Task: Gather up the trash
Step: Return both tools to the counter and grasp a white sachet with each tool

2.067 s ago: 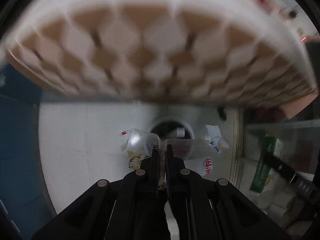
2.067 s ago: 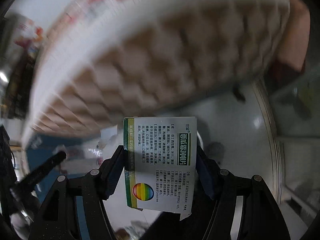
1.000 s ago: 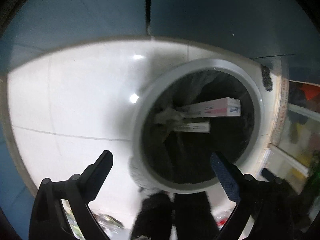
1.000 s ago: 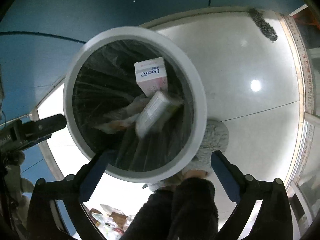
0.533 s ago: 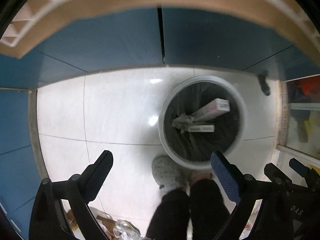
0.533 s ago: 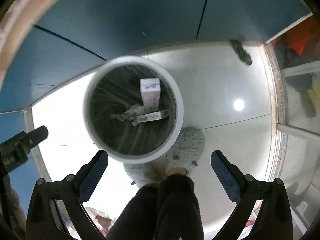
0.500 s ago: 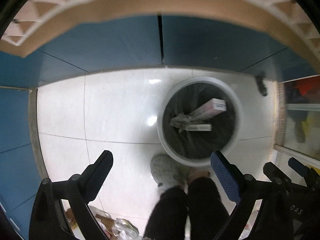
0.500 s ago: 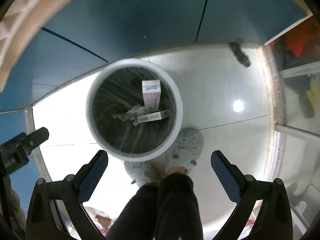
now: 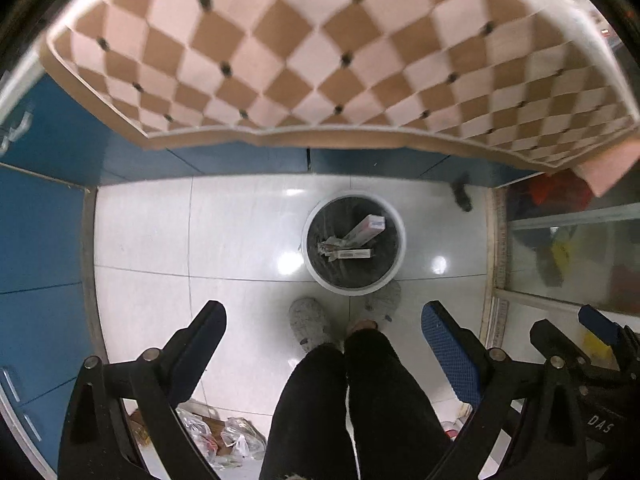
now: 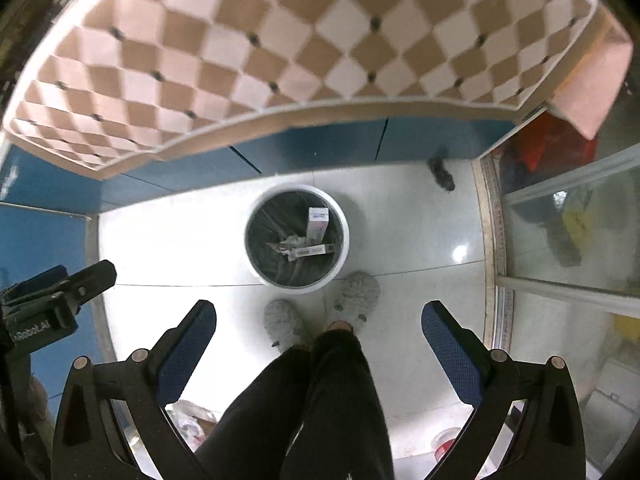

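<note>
A round white trash bin (image 9: 314, 256) (image 10: 345, 240) with a black liner stands on the pale tiled floor. Inside it lie a pink and white carton (image 9: 368, 229) (image 10: 317, 224), a flat box (image 9: 352, 254) (image 10: 312, 251) and crumpled wrappers (image 9: 330, 245). My left gripper (image 9: 322, 326) is held high above the floor, near side of the bin, wide open and empty. My right gripper (image 10: 318, 324) is likewise wide open and empty, high above the bin. Each gripper shows at the edge of the other's view.
A checkered brown and white tabletop (image 9: 320, 52) (image 10: 300, 40) fills the upper part of both views. The person's dark trouser legs (image 9: 352, 408) and grey slippers (image 10: 354, 294) stand next to the bin. Loose plastic trash (image 9: 218, 444) lies on the floor at lower left. Blue cabinets (image 9: 36, 232) line the left; a glass case (image 10: 568, 232) is at right.
Both grippers let go of their trash into the bin, opened wide and have risen well above it, so the bin looks smaller and the tabletop has come into view.
</note>
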`<control>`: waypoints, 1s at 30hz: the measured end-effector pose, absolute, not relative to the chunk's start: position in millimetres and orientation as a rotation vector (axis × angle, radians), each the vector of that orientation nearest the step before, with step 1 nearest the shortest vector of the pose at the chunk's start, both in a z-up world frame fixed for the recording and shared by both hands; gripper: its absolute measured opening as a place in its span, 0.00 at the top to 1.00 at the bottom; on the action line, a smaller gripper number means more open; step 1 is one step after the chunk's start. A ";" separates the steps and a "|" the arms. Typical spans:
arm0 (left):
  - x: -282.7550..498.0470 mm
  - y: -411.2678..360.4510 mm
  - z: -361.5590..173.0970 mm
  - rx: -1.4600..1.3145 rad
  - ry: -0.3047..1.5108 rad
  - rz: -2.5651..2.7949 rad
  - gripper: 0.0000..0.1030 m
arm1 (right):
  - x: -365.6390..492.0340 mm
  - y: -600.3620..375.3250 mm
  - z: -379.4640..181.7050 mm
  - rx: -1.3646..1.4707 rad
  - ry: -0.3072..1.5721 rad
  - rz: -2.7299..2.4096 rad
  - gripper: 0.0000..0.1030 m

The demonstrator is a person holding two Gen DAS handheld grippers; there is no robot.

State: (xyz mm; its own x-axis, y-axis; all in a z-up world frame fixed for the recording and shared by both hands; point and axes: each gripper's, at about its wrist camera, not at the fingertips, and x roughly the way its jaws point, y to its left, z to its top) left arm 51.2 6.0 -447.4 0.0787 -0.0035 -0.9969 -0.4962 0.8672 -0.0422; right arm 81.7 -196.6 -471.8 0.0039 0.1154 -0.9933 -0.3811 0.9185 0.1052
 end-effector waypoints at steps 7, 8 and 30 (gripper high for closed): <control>34.6 7.8 -377.8 -0.440 1.380 0.371 0.03 | 71.8 -201.3 -379.3 -0.195 1.453 0.423 0.00; 34.8 9.5 -367.8 -0.439 1.365 0.375 0.03 | 72.3 -201.1 -366.3 -0.191 1.440 0.432 0.00; 334.7 92.9 -308.7 -0.494 1.228 0.489 0.03 | 383.0 -203.9 -333.1 0.078 1.362 0.307 0.00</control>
